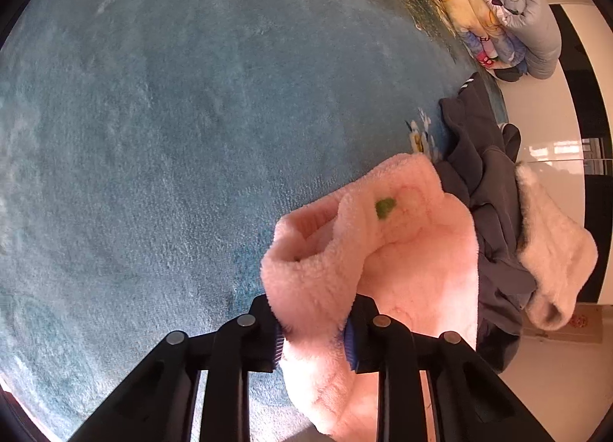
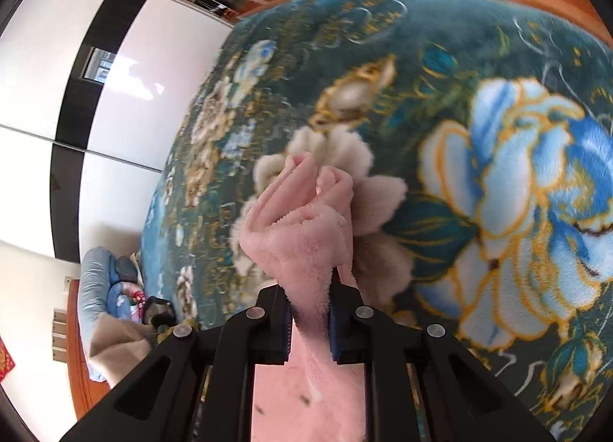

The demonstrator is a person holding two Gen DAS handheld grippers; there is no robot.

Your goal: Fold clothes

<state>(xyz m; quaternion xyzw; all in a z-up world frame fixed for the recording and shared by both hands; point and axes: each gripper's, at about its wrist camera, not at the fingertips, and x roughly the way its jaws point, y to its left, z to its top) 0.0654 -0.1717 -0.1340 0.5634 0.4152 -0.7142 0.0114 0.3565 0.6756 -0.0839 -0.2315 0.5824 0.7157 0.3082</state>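
Pink fleece garment (image 1: 402, 246): left wrist view, left gripper (image 1: 315, 331) jaws clamped on a bunched edge above the blue plush blanket (image 1: 172, 116); grey clothes (image 1: 486, 174) heaped alongside. Right wrist view, right gripper (image 2: 309, 321) jaws clamped on another bunch (image 2: 302, 220). Judgement: lifted, not spread; folding barely begun.

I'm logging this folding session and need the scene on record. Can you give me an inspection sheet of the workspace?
Surface: teal plush blanket with a flower print, spread over a bed.
Job's things: pink fleece garment, bunched and lifted off the blanket.
Clutter: dark grey garment heaped at the bed edge; folded quilts stacked at the far corner.
Grippers: left gripper shut on the pink fleece garment; right gripper likewise.
Cables: nothing seen.
Surroundings: glossy white and black wardrobe doors; pale floor.
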